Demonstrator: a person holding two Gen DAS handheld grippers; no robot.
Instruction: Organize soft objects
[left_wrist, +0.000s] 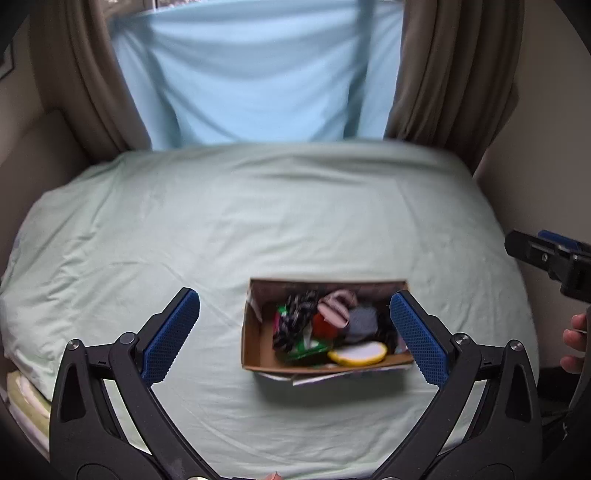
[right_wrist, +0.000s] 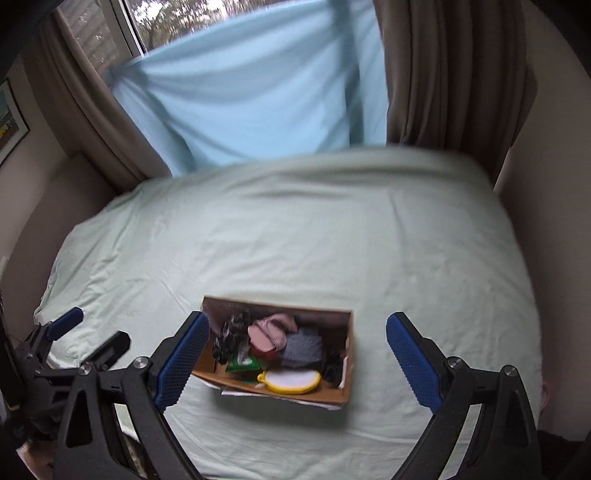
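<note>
Light: soft daylight from the window (right_wrist: 177, 22), upper frame
Shadows: faint
Blur: motion smear throughout
Edges: fisheye bending, dark vignette corners

1 box (right_wrist: 345, 354) on 1 bed (right_wrist: 295, 240). Inside the box, as far as blur allows: 1 yellow-rimmed pouch (right_wrist: 291, 381), 1 pink item (right_wrist: 267, 334), 1 grey knit item (right_wrist: 303, 348), 1 black-and-white patterned item (right_wrist: 229, 334), 1 red item (right_wrist: 264, 354), 1 green packet (right_wrist: 243, 363), 1 dark item (right_wrist: 332, 365) at the right end. 7 items counted; more possibly hidden beneath. 2 tongs: left (left_wrist: 295, 336), right (right_wrist: 297, 360), each with 2 blue pads. 2 brown curtains (right_wrist: 454, 74), 1 blue sheet (right_wrist: 251, 96) between them. 1 framed picture (right_wrist: 9, 122) on the wall.
</note>
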